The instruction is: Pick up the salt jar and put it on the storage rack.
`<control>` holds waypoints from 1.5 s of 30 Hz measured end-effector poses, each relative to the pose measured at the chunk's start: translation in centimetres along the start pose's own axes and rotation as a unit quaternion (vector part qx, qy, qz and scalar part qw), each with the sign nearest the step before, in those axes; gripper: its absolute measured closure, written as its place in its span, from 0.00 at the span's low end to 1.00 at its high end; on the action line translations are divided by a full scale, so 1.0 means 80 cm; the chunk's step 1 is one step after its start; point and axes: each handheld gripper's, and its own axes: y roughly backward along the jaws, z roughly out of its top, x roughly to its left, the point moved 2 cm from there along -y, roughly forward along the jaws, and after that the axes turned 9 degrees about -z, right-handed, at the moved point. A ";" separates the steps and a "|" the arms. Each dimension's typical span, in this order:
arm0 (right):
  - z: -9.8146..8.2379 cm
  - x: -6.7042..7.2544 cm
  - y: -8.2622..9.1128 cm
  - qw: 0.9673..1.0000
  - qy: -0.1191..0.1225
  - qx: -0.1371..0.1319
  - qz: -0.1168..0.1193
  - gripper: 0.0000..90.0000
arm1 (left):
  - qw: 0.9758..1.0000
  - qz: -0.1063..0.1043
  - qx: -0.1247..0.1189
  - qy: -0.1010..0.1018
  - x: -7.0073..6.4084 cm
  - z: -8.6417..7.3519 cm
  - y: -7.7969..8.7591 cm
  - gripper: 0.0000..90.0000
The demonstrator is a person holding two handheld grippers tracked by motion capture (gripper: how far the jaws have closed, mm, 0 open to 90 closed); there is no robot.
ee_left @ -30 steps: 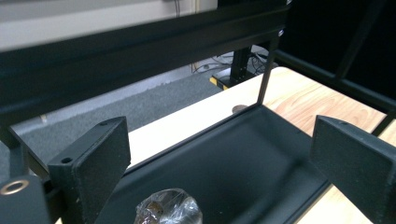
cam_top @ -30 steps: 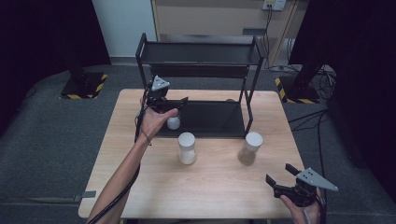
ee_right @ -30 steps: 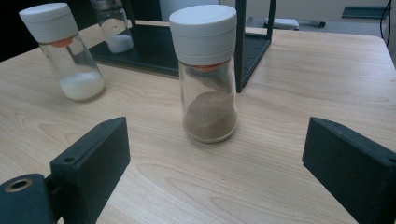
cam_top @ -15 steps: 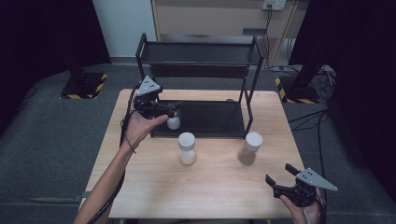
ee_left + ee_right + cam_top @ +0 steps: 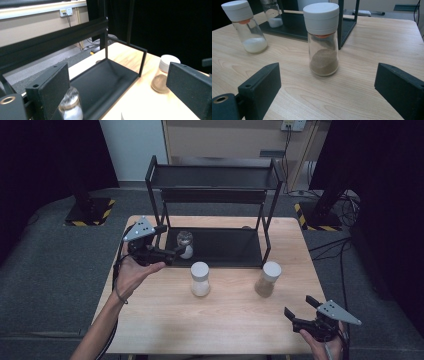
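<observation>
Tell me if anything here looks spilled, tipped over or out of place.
One oddity: the jar on the rack's bottom shelf seems to have no white cap, unlike the two capped jars upright on the table. Nothing looks spilled.

Lab: black curtains [image 5: 45,165], hazard-taped stands [image 5: 89,215].

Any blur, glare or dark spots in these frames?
High view: even light on the table, surroundings nearly black. Left gripper view: dark right half, jar on the shelf blurred behind the left claw's near finger. Right gripper view: sharp, brown-powder jar evenly lit, no glare.
</observation>
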 end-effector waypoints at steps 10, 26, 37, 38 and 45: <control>0.001 0.001 -0.001 1.000 0.004 0.002 -0.001 0.07 | 1.000 -0.008 0.004 -0.005 -0.020 -0.038 0.035 0.04; 0.001 0.001 -0.001 1.000 0.002 0.002 -0.001 0.05 | 1.000 -0.008 -0.006 0.013 -0.030 -0.109 0.067 0.04; -0.002 -0.002 0.001 1.000 -0.009 -0.001 -0.007 0.03 | 0.999 0.004 -0.017 0.048 -0.034 -0.164 0.080 0.04; -0.002 -0.002 0.001 1.000 -0.009 -0.001 -0.007 0.03 | 0.998 0.004 -0.019 0.052 -0.034 -0.169 0.081 0.04; 0.000 0.000 0.002 1.000 -0.003 0.002 -0.007 0.03 | 0.999 0.023 -0.011 0.044 -0.042 -0.192 0.077 0.04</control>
